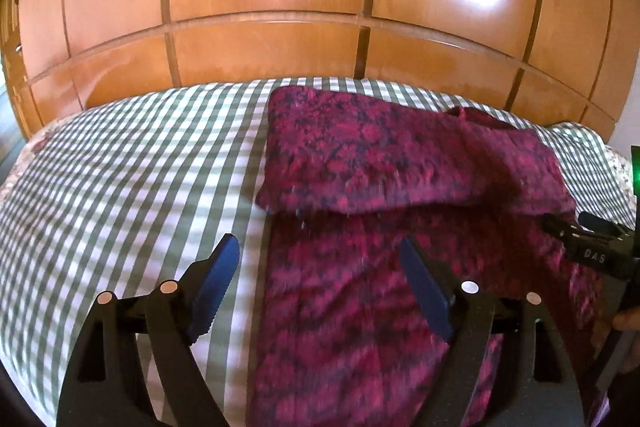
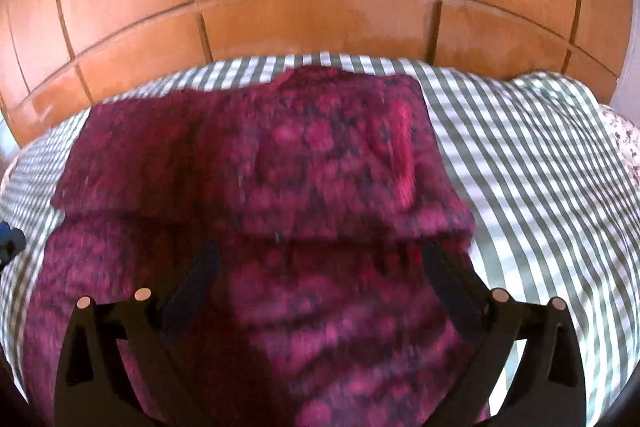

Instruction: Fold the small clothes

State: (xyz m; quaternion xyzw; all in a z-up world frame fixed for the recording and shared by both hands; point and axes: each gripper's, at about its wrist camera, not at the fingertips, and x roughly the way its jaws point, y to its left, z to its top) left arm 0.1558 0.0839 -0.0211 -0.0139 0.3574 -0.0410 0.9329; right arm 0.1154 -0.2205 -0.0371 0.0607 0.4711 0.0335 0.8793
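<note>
Your left claw (image 1: 320, 255) stands wide with nothing between its blue pads (image 1: 218, 275); it hangs over the left edge of the garment (image 1: 360, 267), one finger above the checked bedcover (image 1: 120, 167), the other above the cloth. The garment itself, magenta with a dark flower print, lies flat on the bed, its far part folded back toward you so a doubled band crosses the middle, just ahead of the fingertips.

Your right claw (image 2: 320, 267) is spread wide too, nothing pinched, and the cloth fills the space under and between its fingers; the fold's edge runs just beyond the tips. From the left wrist view you see that claw (image 1: 592, 243) poking in at the right border, over the garment's right side.

Both views are smeared with blur, so the print and the fold's exact edge are hard to read. The garment's near end is cut off below the claws. A wooden wardrobe (image 1: 280, 27) stands behind the bed.
</note>
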